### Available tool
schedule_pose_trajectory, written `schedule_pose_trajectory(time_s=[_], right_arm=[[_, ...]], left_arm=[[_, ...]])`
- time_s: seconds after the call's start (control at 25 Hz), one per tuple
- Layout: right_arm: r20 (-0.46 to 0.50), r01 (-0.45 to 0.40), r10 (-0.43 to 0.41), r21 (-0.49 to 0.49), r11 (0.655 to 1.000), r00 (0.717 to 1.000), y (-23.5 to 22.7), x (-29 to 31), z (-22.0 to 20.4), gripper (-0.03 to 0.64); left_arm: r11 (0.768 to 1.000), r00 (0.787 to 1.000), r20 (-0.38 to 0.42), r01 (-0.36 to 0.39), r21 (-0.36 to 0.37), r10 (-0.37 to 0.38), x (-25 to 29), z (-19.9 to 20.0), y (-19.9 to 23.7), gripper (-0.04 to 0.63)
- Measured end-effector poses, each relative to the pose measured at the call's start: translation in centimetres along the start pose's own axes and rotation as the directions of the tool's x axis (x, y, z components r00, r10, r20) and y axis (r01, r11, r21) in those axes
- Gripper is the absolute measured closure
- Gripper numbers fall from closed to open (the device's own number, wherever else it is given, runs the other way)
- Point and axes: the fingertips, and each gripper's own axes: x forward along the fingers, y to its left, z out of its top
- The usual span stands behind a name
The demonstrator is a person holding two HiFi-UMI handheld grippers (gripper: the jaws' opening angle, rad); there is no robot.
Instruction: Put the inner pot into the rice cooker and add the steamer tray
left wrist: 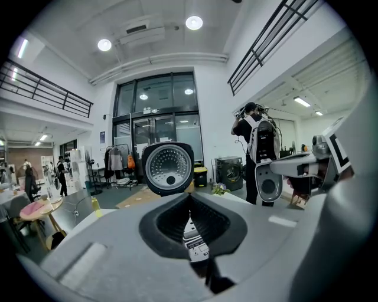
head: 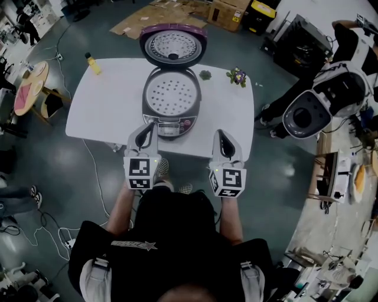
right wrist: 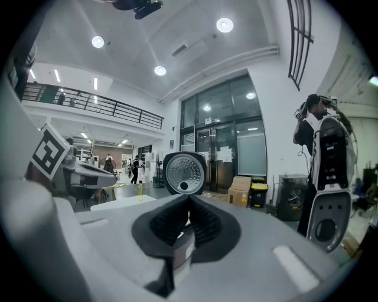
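The rice cooker [head: 171,103] stands open on the white table [head: 106,109], its lid [head: 173,46] tipped up at the back. A white perforated steamer tray [head: 171,93] lies in its mouth and hides whatever is beneath, so no inner pot shows. My left gripper [head: 146,125] is shut and holds nothing, just in front of the cooker's left front corner. My right gripper [head: 220,133] is also shut and holds nothing, to the right of the cooker's front. In both gripper views the lid [left wrist: 168,168] [right wrist: 183,172] rises beyond the closed jaws.
A yellow bottle [head: 93,63] stands at the table's far left corner. A small plant [head: 238,75] and a green item [head: 205,75] sit right of the lid. A white robot [head: 322,97] and a person stand right of the table. Cardboard [head: 150,17] lies on the floor behind.
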Motion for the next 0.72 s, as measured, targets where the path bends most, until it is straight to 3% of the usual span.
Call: schedule_pose_trajectory(time_s=[0.72], right_arm=[[0.015,0.006,-0.007,0.003,1.000,1.000,-0.26,0.23,0.63,0.611]], left_arm=[[1.000,1.000,0.005,0.011,0.007,-0.011,0.27,0.57,-0.07,0.584]])
